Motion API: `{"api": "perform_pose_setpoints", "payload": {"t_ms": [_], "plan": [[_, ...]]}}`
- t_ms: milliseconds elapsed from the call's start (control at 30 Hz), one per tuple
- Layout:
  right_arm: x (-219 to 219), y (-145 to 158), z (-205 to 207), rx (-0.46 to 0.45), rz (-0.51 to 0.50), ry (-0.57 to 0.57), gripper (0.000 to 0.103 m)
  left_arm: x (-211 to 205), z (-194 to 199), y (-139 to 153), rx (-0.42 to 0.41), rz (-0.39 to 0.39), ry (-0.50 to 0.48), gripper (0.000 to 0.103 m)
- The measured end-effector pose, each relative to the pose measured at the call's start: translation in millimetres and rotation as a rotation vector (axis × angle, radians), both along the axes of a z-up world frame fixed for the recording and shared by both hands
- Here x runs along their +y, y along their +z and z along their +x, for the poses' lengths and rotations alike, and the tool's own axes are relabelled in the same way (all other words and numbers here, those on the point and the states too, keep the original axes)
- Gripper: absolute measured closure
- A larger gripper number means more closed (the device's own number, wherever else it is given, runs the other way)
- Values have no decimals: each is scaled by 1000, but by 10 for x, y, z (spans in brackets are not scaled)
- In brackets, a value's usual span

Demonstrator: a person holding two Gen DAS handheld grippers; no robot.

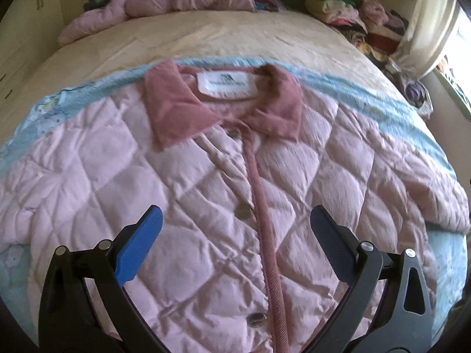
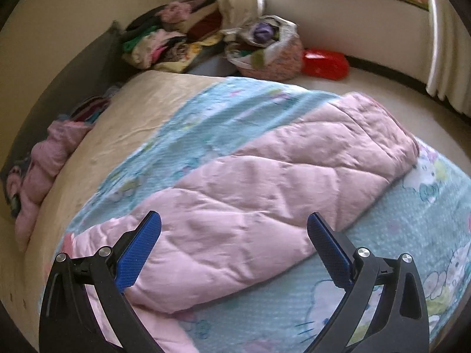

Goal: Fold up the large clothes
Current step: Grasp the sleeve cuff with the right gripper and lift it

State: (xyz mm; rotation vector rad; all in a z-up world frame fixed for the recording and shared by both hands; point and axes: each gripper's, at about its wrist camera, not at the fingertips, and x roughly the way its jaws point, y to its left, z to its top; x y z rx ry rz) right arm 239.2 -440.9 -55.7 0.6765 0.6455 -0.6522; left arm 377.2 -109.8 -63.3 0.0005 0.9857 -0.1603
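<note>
Above pink quilted jacket (image 1: 188, 182): left hand-held gripper (image 1: 235, 229), right hand-held gripper (image 2: 234, 232) spread wide, holding nothing.

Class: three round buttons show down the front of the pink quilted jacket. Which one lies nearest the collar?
The small top button on the jacket, just below the dusty-rose collar. The middle button and bottom button sit lower along the placket.
</note>
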Motion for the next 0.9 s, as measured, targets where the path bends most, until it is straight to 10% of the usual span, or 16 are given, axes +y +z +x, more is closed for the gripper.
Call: {"api": "perform_pose_setpoints", "payload": {"t_ms": [600,900], "plan": [[-1036,-725,-458,-60,272,-260,7,186,-22,74,-17,-59,0,9],[-1222,-716,-670,-223,280,-265,74,532,-67,239,-18,-150,75,9]]}}
